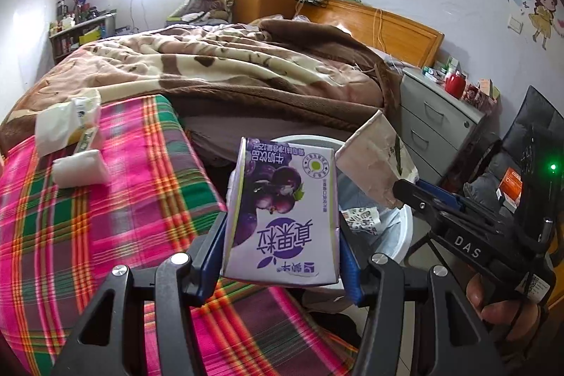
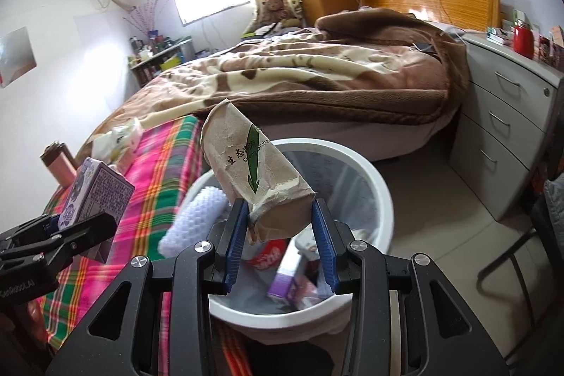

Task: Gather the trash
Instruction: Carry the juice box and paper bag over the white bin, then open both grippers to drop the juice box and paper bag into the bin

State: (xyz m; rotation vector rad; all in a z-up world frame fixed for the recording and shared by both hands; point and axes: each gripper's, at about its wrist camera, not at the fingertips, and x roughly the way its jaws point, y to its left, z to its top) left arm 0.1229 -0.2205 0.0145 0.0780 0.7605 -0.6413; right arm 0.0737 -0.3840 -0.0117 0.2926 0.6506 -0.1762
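On the plaid bedsheet (image 1: 105, 207), far left: crumpled white wrappers (image 1: 67, 125) and a folded white tissue pack (image 1: 81, 166), loose, near each other. Behind, brown patterned blanket (image 1: 211, 66) bunched across the bed. Center of left wrist view: left gripper (image 1: 282, 256), jaws partly apart and clamped on a purple milk-drink carton (image 1: 282, 210), blue pads flat against both side faces, carton upright with print upside down, held off the bed edge in front of the white trash bin (image 1: 402, 235). To the right: right gripper (image 1: 405, 191) with a crushed brown cardboard tube (image 1: 373, 161) pinched at its lower end, tube tilted up-left over the bin rim. Farther right, grey drawer cabinet (image 1: 433, 125) with a red jar (image 1: 454, 83) on top.

In right wrist view, left to right: pink bottle (image 2: 58, 164) at the bed's left edge, carton (image 2: 95, 196) in the left gripper (image 2: 75, 228), then right gripper (image 2: 280, 228) closed partway on the tube (image 2: 246, 161), directly above the open bin (image 2: 380, 196). Inside the bin: white foam netting (image 2: 197, 217), red-and-white packet (image 2: 268, 256), small purple box (image 2: 285, 288).
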